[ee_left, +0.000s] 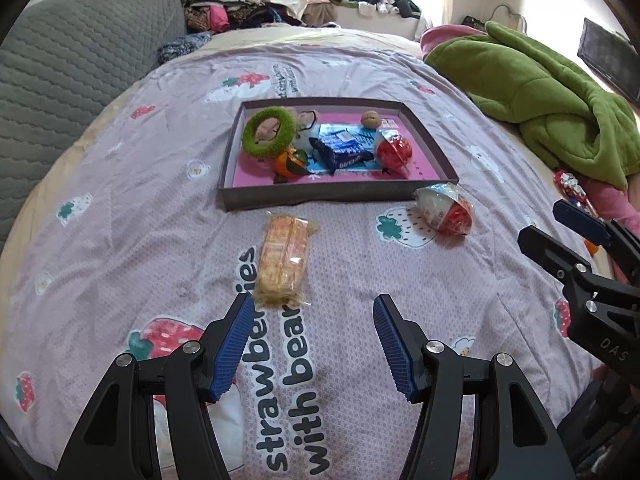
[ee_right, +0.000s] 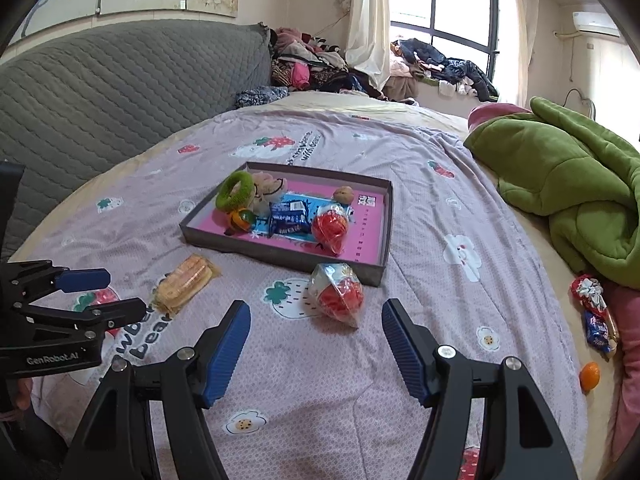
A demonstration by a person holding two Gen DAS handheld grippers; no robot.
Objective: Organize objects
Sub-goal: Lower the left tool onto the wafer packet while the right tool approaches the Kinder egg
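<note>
Two loose items are noted on the bed's strawberry-print cover (ee_left: 360, 264), both outside the shallow tray (ee_left: 432, 136) that already holds other small things.

Cracker packet (ee_left: 284, 256): lies just in front of the left gripper (ee_left: 314, 312), slightly toward its left jaw. In the left wrist view its near end sits almost level with that jaw's tip. Its long axis runs away from the gripper toward the tray, roughly along the line the gripper points. No contact is seen.

Wrapped red-and-white ball (ee_right: 336, 294): lies just ahead of the right gripper (ee_right: 316, 316), nearly centred between the jaws, close beside the tray's near corner. No contact is seen.

Jaws: both pairs stand wide apart and nothing is held in either.

Judgement: the packet is nearer the left hand, the ball nearer the right. For the packet, a small shift of the left gripper toward its left jaw would be wanted, so that the jaws close across the narrow width.
</note>
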